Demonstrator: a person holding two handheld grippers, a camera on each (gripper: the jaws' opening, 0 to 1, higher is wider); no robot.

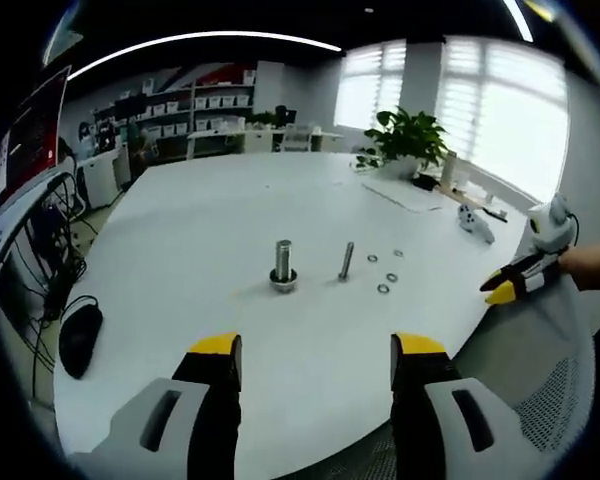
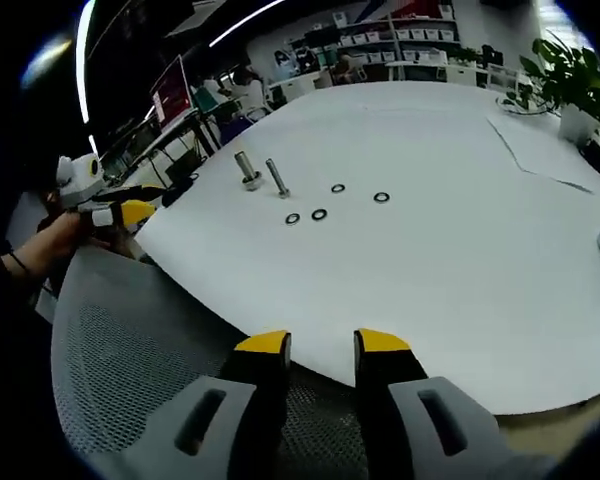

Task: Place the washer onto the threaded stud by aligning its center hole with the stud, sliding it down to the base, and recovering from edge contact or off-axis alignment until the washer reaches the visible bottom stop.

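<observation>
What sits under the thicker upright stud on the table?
The thicker stud stands in a wider round base on the white table. Whether a washer already sits there is too small to tell.

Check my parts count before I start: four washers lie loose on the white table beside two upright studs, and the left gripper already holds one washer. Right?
Not quite: the left gripper holds nothing; its jaws stand open and empty in the left gripper view. The rest holds: four washers lie loose on the white table beside two upright studs.
</observation>
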